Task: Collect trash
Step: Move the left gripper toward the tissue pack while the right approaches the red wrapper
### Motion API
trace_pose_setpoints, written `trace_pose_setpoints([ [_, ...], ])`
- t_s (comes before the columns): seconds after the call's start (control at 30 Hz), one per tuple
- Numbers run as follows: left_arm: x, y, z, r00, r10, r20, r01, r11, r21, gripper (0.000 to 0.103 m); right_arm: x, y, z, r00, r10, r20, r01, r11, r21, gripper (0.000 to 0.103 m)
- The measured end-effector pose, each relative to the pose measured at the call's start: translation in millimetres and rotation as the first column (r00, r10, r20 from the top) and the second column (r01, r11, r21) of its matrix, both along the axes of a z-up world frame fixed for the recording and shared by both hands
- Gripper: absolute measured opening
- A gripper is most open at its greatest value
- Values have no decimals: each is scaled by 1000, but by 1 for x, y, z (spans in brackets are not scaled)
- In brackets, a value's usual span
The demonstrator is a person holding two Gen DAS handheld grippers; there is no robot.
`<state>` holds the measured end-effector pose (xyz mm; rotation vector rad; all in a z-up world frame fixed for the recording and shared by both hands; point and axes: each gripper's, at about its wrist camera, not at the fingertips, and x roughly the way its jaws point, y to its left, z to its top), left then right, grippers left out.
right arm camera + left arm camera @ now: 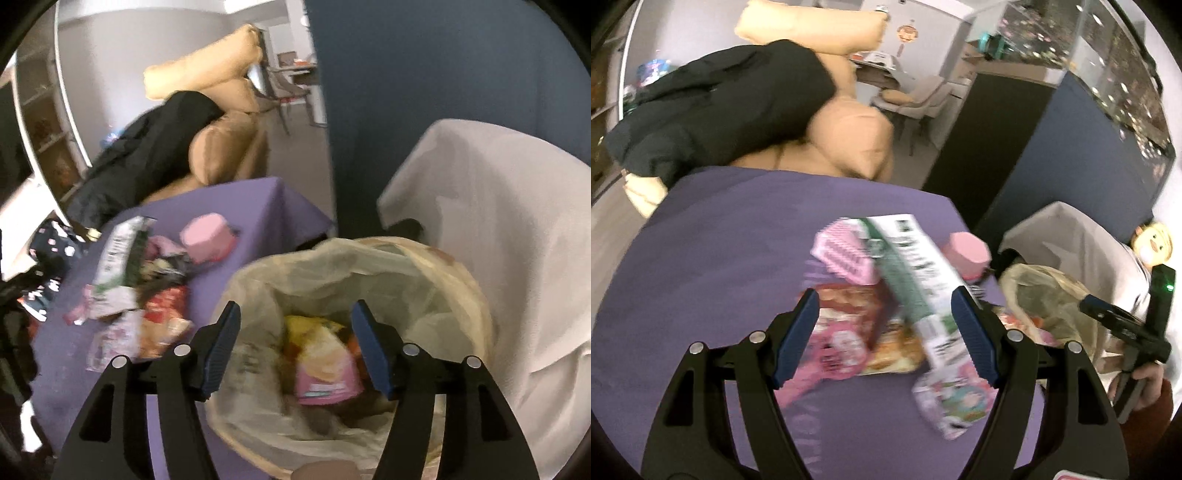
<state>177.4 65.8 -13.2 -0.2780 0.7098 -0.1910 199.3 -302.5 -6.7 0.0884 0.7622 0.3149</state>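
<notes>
1. Right gripper [293, 345] hangs wide and empty over the bin [476, 295]; a pink packet [325, 376] lies inside.
2. Left gripper [884, 338] gapes over the wrapper pile [849, 332] mid-counter [701, 258], green box [912, 273] between its jaws, ungripped.
3. Plenty left; pink cup [966, 254] stands beside the pile.

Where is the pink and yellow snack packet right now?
In the right wrist view the pink and yellow snack packet lies inside the lined trash bin, below the open right gripper, just right of the purple table.
</notes>
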Motion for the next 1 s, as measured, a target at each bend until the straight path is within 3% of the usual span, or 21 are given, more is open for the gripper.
trace_pose_setpoints([
  [0.13, -7, 28, -7, 999, 45, -10, -45, 999, -6, 70, -7, 33, 2, 995, 96, 14, -96, 995, -34, 61],
  [0.3, -13, 45, -20, 998, 50, -32, -50, 998, -21, 70, -11, 75, -9, 983, 183, -31, -186, 978, -98, 61],
  [0.67, -25, 45, -40, 998, -5, -59, 2, 999, -53, 70, -36, 110, -29, 980, 165, -116, -180, 974, -139, 61],
  [0.9, -33, 25, -47, 994, -89, -66, 86, 995, -48, 70, -19, 109, -16, 985, 165, -57, -172, 974, -147, 61],
  [1.0, -36, 20, -46, 993, -99, -62, 96, 994, -46, 70, 4, 113, -17, 983, 172, -69, -181, 969, -166, 47],
])
